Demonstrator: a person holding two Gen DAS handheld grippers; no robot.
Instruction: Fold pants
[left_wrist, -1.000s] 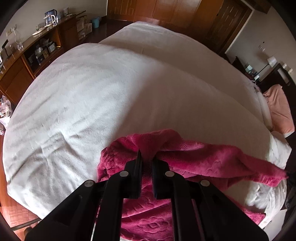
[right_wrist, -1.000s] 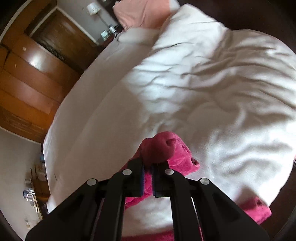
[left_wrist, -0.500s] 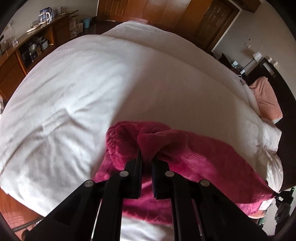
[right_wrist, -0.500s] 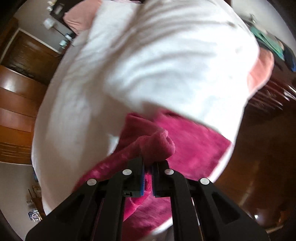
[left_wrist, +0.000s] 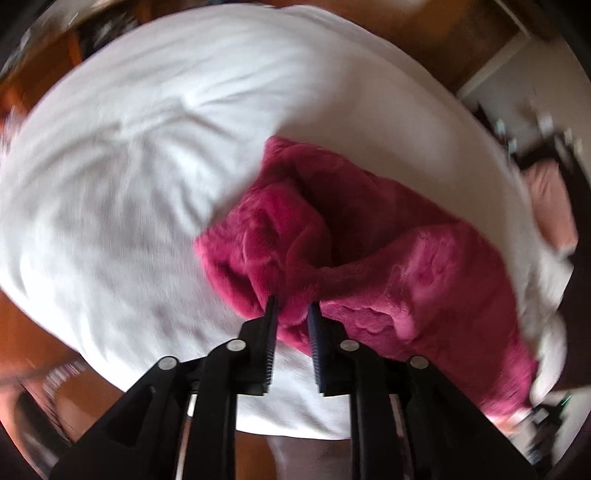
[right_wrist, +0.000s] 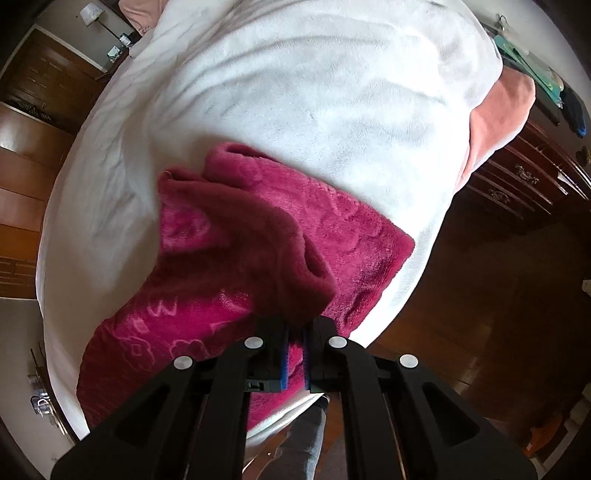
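Note:
The magenta fleece pants (left_wrist: 388, 266) lie doubled over near the front edge of the white bed cover (left_wrist: 140, 166). In the blurred left wrist view, my left gripper (left_wrist: 291, 308) is low over one bunched corner. Its jaws are opening, with a gap between them; fabric still sits in the gap, but the pads do not clearly press it. In the right wrist view, the pants (right_wrist: 343, 236) spread across the bed cover (right_wrist: 314, 92). My right gripper (right_wrist: 295, 326) is shut on a raised fold at the other corner.
A pink pillow (right_wrist: 506, 107) lies at the bed's right end, beside a dark wooden dresser (right_wrist: 524, 177). Wooden floor (right_wrist: 480, 302) lies beyond the bed edge. A person's grey trouser leg (right_wrist: 303, 435) stands under the grippers. Wooden wardrobe doors (right_wrist: 33, 147) are on the left.
Both grippers have come down and towards the bed's near edge, carrying the held corners over the rest of the pants. The left jaws have parted; the right jaws stay shut.

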